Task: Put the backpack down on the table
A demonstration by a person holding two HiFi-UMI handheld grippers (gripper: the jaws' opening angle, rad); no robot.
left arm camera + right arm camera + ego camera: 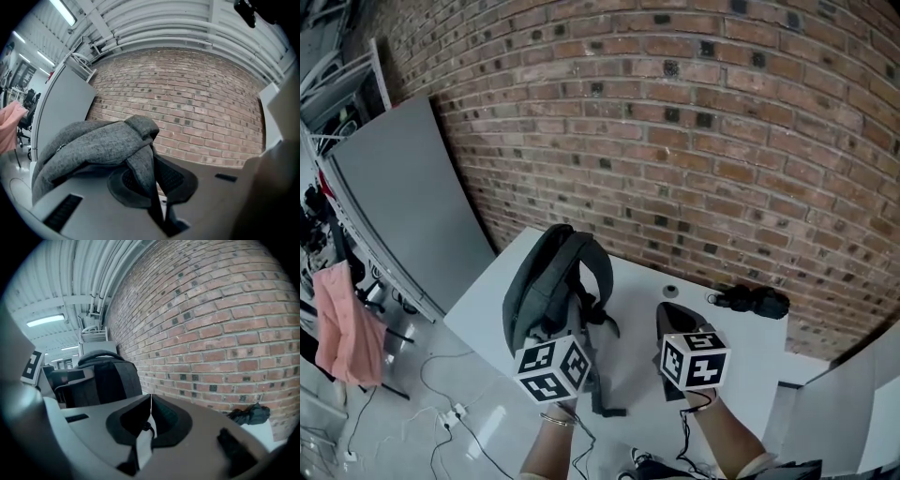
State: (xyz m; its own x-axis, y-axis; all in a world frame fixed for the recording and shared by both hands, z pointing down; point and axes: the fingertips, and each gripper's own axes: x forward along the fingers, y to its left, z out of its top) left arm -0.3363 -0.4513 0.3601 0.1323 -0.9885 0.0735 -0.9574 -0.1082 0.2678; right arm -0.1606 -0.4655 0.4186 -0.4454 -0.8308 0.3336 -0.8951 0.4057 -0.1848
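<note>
Grips strap (140,171) of backpack (546,286) in left gripper (154,180), with backpack upright just ahead, over worktop (633,370). Holds right gripper (150,401) closed on nothing, just right of backpack, not touching.

I have the backpack (551,286) upright at the left end of the tabletop (741,352), in front of the brick wall (694,141), its strap (140,161) between the jaws of my left gripper (156,185) on its near side. My right gripper (150,411) sits just right of the backpack, over the tabletop's middle. A bundle (755,301) lies far right by the wall, and a panel (403,197) leans left of the tabletop.
</note>
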